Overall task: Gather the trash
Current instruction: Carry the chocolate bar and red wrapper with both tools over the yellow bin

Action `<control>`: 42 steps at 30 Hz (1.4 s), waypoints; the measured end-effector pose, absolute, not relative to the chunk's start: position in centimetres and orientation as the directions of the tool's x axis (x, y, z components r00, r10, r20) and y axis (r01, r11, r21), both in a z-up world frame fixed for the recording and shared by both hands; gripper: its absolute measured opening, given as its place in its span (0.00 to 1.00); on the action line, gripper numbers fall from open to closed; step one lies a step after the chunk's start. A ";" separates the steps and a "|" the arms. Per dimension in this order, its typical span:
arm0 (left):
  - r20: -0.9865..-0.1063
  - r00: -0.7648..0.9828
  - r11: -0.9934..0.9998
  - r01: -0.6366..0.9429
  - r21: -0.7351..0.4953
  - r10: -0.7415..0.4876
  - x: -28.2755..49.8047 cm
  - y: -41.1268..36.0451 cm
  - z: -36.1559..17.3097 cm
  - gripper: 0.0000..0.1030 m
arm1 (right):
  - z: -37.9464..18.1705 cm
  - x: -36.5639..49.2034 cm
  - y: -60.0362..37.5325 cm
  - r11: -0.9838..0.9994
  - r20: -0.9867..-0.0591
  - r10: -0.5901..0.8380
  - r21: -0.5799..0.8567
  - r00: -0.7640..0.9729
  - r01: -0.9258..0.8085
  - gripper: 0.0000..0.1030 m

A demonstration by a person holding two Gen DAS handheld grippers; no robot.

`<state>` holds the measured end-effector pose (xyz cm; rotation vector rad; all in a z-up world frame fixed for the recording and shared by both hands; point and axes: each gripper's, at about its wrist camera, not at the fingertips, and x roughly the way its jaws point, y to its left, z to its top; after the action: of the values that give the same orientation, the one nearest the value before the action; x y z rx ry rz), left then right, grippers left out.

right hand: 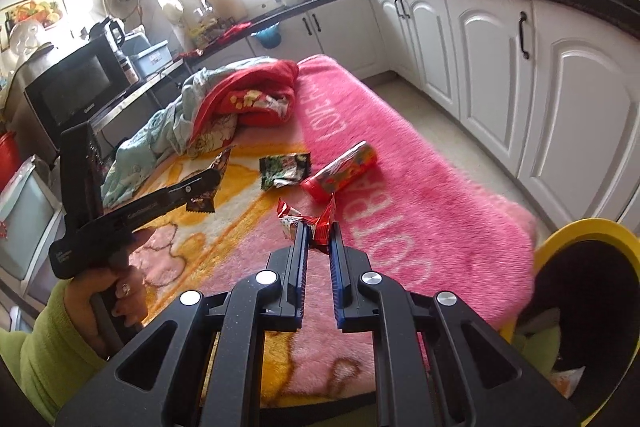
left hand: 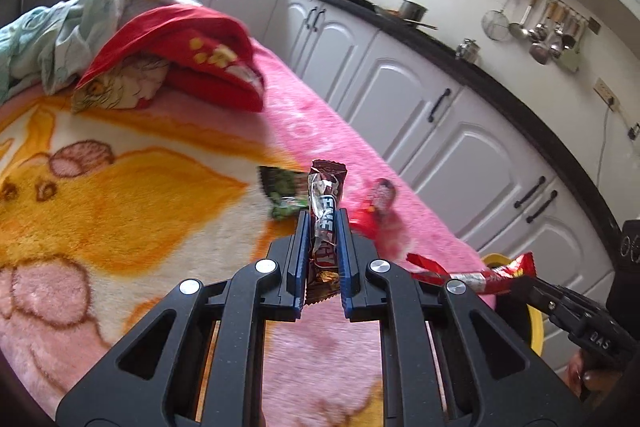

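- Left gripper (left hand: 324,217): jaws closed on a brown chocolate wrapper (left hand: 325,223), pinched along its length so it stands upright between the pads, top end poking above the tips. Held lifted off the blanket, apparently for carrying rather than picking.
- Right gripper (right hand: 318,229): jaws nearly closed on a red wrapper (right hand: 316,223), caught at the tips only; the crumpled foil fans out ahead of the fingers. A tip grip looks chosen because the wrapper is thin and flat.
- Left hand (right hand: 116,291), green sleeve, wraps the left gripper's handle, tool angled inward over the bed.
- Each gripper carries one piece, so both are loaded; judged as the carry-to-bin step.
- Yellow bin (right hand: 580,231) sits just beside the bed edge on the right side, dark liner inside, mouth open upward. Placed close so drops need little travel. The right gripper is nearer it.
- Still lying on the pink blanket (right hand: 420,211): a green packet (right hand: 284,171) and a red tube (right hand: 340,173), near each other, ahead of both grippers.
- Crumpled clothes (right hand: 240,99) piled at the far end, well apart from the trash.
- Risk, as judgement: the red wrapper's shallow grip could slip before reaching the bin.
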<state>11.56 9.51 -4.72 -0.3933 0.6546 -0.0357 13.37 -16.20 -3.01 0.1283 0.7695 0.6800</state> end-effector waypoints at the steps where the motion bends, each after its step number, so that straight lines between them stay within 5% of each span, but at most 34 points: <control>1: -0.580 0.797 0.927 -0.073 -0.368 -0.167 11.5 8.8 -4.5 0.08 | -2.8 13.3 -16.8 0.787 -0.594 0.604 0.342 0.530 -0.513 0.10; 42: -0.574 0.705 0.909 0.339 -0.243 -0.417 11.6 -11.2 -4.7 0.08 | -4.9 9.2 -37.3 0.918 -0.577 0.347 0.369 0.740 -0.142 0.10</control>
<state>11.60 -11.19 -4.69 -0.1227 0.6676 -0.4214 9.24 -37.30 -4.87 0.3131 0.6893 0.2729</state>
